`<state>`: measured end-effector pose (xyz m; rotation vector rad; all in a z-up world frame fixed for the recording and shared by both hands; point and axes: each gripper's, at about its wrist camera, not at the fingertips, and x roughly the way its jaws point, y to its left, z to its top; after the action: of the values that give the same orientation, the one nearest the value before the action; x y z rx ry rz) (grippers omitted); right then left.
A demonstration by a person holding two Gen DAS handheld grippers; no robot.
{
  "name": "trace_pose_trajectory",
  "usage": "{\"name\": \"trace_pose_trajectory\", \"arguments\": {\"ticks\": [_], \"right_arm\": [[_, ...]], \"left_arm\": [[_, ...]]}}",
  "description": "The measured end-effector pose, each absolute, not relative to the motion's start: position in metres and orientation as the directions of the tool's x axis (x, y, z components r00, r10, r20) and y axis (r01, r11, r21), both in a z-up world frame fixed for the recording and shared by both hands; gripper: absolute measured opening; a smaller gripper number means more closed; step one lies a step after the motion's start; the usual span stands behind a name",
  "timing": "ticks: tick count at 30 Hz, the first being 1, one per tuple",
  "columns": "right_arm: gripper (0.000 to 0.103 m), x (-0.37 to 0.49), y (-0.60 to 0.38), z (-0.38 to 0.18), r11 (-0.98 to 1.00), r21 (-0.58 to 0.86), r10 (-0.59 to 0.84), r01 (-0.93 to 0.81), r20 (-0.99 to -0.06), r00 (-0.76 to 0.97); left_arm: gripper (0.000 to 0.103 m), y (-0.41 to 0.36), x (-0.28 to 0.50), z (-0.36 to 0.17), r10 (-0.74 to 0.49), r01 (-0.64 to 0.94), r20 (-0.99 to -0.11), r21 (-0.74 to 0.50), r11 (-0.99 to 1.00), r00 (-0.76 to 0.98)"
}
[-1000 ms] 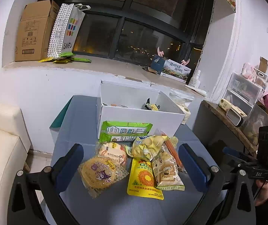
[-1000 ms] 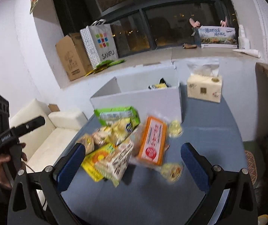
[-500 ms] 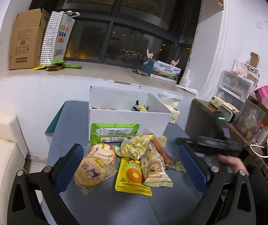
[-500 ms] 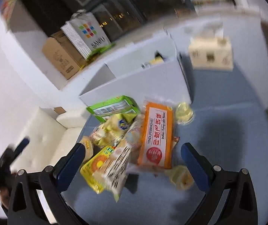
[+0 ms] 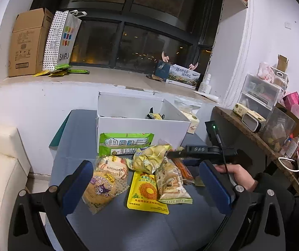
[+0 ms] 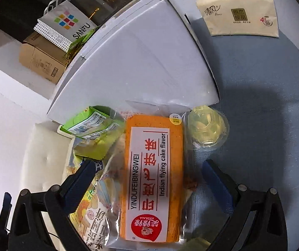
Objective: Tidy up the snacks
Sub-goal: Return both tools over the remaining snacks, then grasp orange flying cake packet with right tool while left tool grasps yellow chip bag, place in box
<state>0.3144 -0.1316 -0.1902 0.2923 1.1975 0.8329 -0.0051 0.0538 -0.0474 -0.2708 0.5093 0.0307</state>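
Note:
A pile of snack packets lies on the blue-grey table (image 5: 116, 226) in front of a white open box (image 5: 141, 125). In the left wrist view my left gripper (image 5: 147, 177) is open above the yellow sunflower-seed packet (image 5: 146, 190) and a round cake packet (image 5: 102, 187). My right gripper (image 6: 149, 177) is open, its jaws on either side of the orange Indian flying cake packet (image 6: 152, 179), close above it. A clear jelly cup (image 6: 207, 128) lies right of that packet. The right gripper also shows in the left wrist view (image 5: 170, 154), low over the pile.
A green packet (image 5: 125, 143) leans on the box front. A tissue pack (image 6: 239, 12) lies right of the box. A white sofa (image 5: 0, 167) stands left of the table, a wooden shelf (image 5: 254, 133) with clutter right. A cardboard box (image 5: 28, 41) and paper bag sit on the windowsill.
My right gripper has dropped forward and down until the orange cake packet sits between its open jaws. The left gripper has shifted slightly and stays open.

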Motion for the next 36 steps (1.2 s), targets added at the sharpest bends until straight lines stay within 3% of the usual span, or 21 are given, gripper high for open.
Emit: {"name": "trace_pose_trajectory", "arguments": {"ticks": [2,5,10,18,27,29,30,34,36], "right_arm": [[0.071,0.312,-0.131,-0.192,0.666,0.616,0.71,-0.42,-0.696,0.106],[0.06,0.308,-0.135,-0.188,0.657,0.608,0.717,-0.446,-0.687,0.12],[0.059,0.295,-0.151,-0.17,0.629,0.618,0.75,-0.471,-0.641,0.161],[0.059,0.242,-0.203,-0.109,0.574,0.634,0.816,-0.518,-0.495,0.298],[0.059,0.221,-0.232,-0.09,0.603,0.595,0.797,-0.531,-0.468,0.381],[0.059,0.22,-0.235,-0.091,0.596,0.606,0.802,-0.527,-0.464,0.375],[0.059,0.219,-0.236,-0.091,0.599,0.603,0.801,-0.527,-0.464,0.378],[0.059,0.215,-0.236,-0.095,0.597,0.603,0.802,-0.529,-0.469,0.371],[0.059,0.214,-0.234,-0.096,0.597,0.601,0.801,-0.531,-0.471,0.369]], "left_arm": [[0.103,0.053,-0.004,-0.049,-0.036,-0.101,-0.492,-0.249,0.963,0.87],[0.103,0.053,0.001,-0.055,-0.037,-0.107,-0.508,-0.25,0.962,0.861],[0.103,0.052,0.024,-0.07,-0.043,-0.108,-0.56,-0.233,0.967,0.827],[0.103,0.042,0.115,-0.114,-0.065,-0.032,-0.69,-0.128,0.991,0.721],[0.102,0.011,0.195,-0.146,0.008,-0.034,-0.776,-0.018,0.999,0.631],[0.084,0.015,0.201,-0.151,-0.02,-0.037,-0.785,-0.055,0.998,0.62],[0.069,0.018,0.202,-0.153,-0.027,-0.044,-0.787,-0.069,0.997,0.616],[0.05,0.03,0.19,-0.145,-0.038,-0.047,-0.753,-0.092,0.995,0.657],[0.049,0.036,0.173,-0.132,-0.061,-0.046,-0.717,-0.129,0.991,0.695]]}}
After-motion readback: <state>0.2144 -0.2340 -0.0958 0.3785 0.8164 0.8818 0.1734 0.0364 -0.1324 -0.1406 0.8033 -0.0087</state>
